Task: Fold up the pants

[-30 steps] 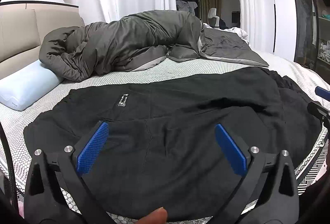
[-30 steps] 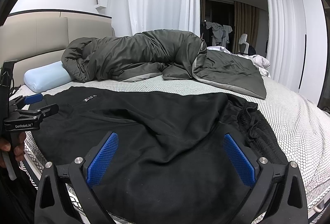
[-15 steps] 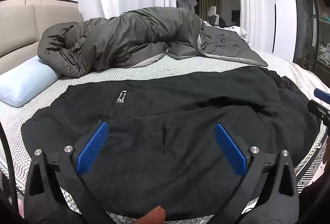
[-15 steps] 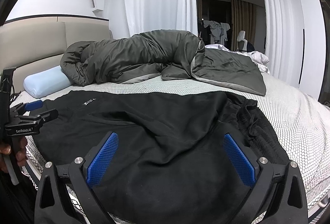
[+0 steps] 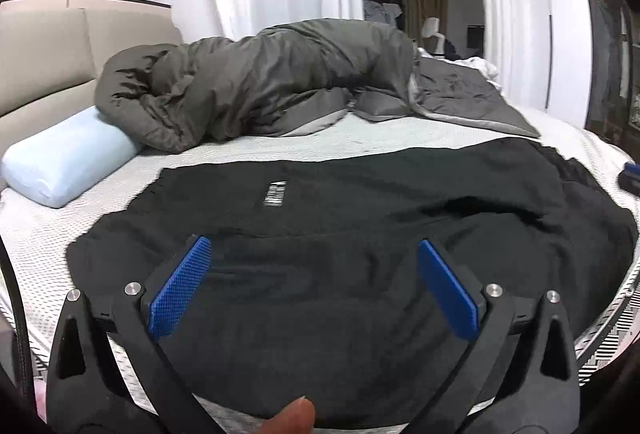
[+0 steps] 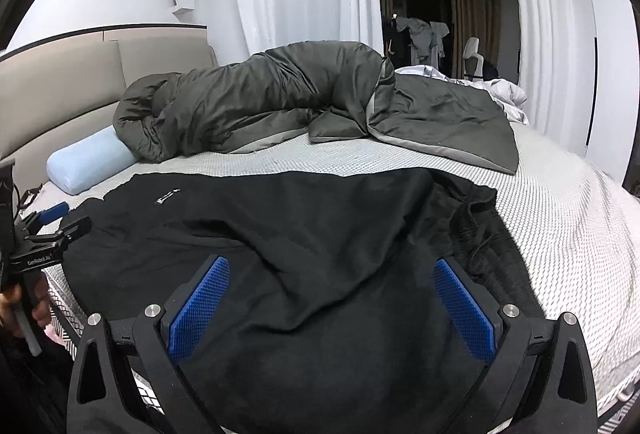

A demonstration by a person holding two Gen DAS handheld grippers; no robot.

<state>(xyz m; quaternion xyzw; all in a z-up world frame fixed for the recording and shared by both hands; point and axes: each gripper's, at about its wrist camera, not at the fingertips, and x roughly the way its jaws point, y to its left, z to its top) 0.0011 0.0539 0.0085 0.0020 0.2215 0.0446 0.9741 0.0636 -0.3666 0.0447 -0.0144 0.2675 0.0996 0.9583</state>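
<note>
Both grippers — left gripper [image 5: 314, 288], right gripper [image 6: 332, 304] — hover jaws wide over rumpled black pants [image 6: 320, 234]; pinching one layer would skew the fold.

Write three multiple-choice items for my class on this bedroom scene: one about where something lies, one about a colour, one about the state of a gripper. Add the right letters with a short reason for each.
1. Where do the pants lie?
A. Spread across the near part of the bed
B. Hung over the headboard
C. On the floor

2. What colour is the pillow?
A. Red
B. Light blue
C. Black

3. How does the right gripper stand?
A. Shut on the pants
B. Shut on the pillow
C. Open, holding nothing

Answers:
1. A, the black cloth covers the patterned sheet in front of the grey duvet.
2. B, the roll beside the headboard is pale blue.
3. C, its blue pads sit wide apart above the cloth, as do those of the left gripper.
</note>
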